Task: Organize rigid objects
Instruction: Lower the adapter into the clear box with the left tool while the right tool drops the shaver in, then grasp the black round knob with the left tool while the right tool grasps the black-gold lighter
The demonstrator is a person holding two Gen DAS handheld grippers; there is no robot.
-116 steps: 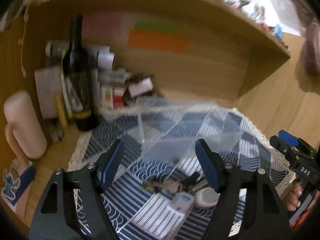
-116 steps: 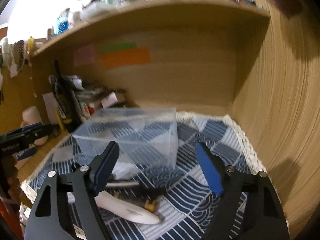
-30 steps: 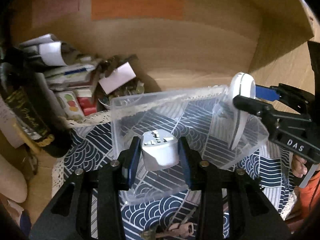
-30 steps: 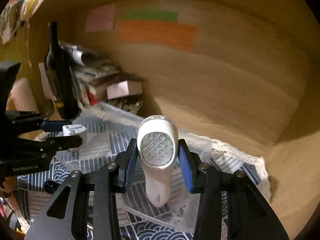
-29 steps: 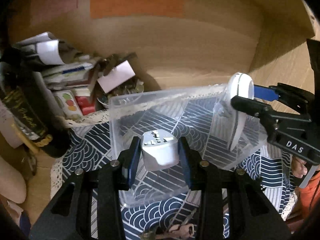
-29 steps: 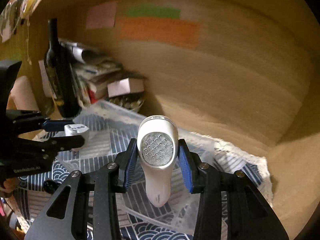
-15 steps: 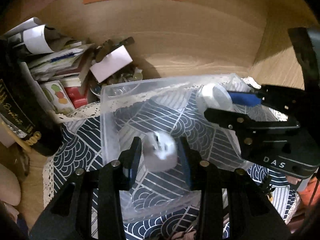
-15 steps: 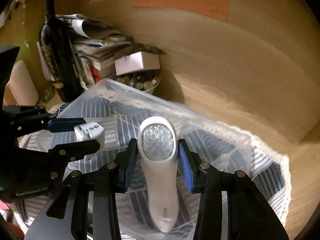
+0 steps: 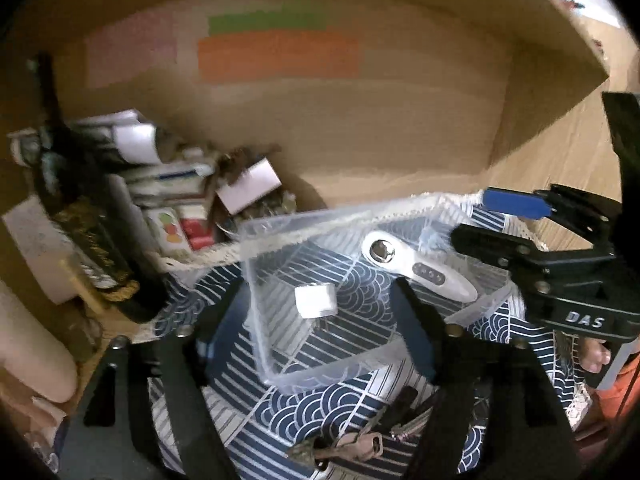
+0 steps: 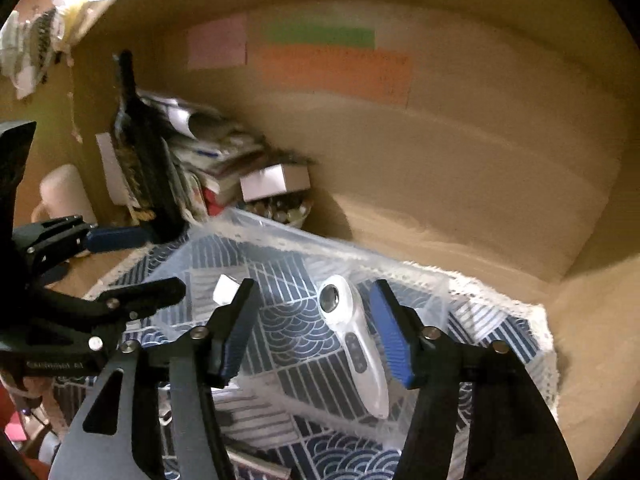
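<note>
Two things lie in the clear box.

The left gripper [image 9: 316, 320] and the right gripper [image 10: 312, 332] both hang spread wide and hold nothing. The white plug block [image 9: 315, 301] and the white handheld gadget [image 9: 416, 270] lie apart inside the clear box [image 9: 280, 224] on the blue patterned cloth [image 9: 352, 412]. Some keys [image 9: 360, 444] lie just outside.

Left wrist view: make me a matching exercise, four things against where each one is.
Things:
1. white plug adapter
2. white handheld device
3. bunch of keys
4. dark wine bottle

Places:
A. on the patterned cloth, in front of the clear plastic bin
B. standing left of the bin
C. in the bin, on its left side
D. in the bin, on its right side

Pairs: 1-C, 2-D, 3-A, 4-B
</note>
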